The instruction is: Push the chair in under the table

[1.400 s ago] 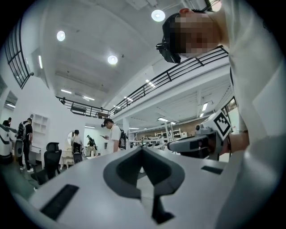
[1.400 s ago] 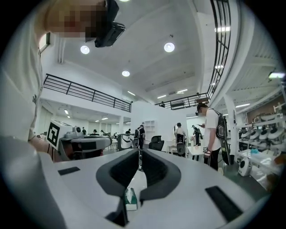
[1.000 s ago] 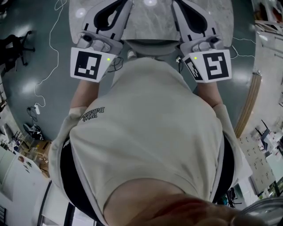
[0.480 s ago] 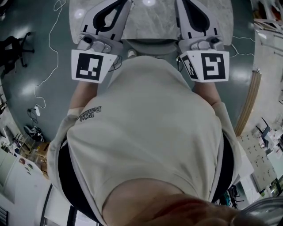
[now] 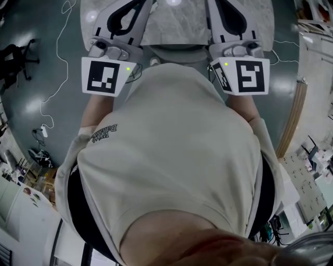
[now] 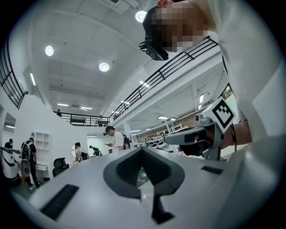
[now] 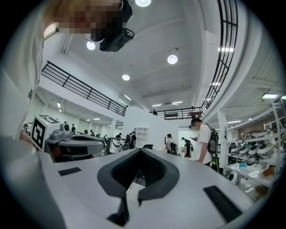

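In the head view the marble-topped table (image 5: pixel 174 23) lies at the top. Just below its near edge a grey curved part of the chair (image 5: pixel 174 53) shows between my two hands; the person's torso hides the rest of it. My left gripper (image 5: pixel 136 10) and right gripper (image 5: pixel 225 11) reach forward over the table's near edge on either side of the chair, both shut and holding nothing. I cannot tell whether either touches the chair. The left gripper view shows the left gripper (image 6: pixel 143 192) shut and the right gripper (image 6: pixel 192 136) beside it. The right gripper view shows the right gripper (image 7: pixel 134 192) shut.
A white cable (image 5: pixel 57 57) runs over the grey floor on the left, near a black office chair (image 5: pixel 18 52). A long wooden strip (image 5: pixel 294 119) lies to the right. People stand in the hall ahead (image 6: pixel 117 139) (image 7: pixel 203 138), with shelves (image 7: pixel 254 156) on the right.
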`<state>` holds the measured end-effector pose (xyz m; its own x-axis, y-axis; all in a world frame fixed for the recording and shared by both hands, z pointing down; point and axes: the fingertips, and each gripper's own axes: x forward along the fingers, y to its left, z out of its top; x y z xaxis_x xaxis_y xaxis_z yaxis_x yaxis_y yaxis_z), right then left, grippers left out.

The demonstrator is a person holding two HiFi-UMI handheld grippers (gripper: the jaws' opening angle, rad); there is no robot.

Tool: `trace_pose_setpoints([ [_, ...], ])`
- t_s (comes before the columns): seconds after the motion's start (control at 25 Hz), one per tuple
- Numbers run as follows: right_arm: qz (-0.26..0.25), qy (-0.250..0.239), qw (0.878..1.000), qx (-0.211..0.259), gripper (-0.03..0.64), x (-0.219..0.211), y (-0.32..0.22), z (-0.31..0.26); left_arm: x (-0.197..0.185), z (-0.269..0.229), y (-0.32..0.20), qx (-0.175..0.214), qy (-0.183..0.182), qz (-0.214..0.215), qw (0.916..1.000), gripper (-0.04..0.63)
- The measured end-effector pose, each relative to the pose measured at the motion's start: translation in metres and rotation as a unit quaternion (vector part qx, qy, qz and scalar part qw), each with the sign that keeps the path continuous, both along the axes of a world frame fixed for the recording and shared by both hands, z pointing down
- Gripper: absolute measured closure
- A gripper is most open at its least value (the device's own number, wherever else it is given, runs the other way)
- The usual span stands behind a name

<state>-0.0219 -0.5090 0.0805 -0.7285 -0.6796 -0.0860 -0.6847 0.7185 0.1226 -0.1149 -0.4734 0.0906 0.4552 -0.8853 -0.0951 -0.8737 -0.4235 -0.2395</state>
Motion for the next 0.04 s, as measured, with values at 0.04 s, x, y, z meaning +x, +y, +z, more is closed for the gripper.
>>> trace_pose_setpoints([
  [0.04, 0.003, -0.001, 1.000, 0.001, 0.607, 0.0014, -0.0005, -0.0004, 0.0008, -0.0001, -0.0002, 0.000, 0.000, 0.000, 1.0000, 0.584],
])
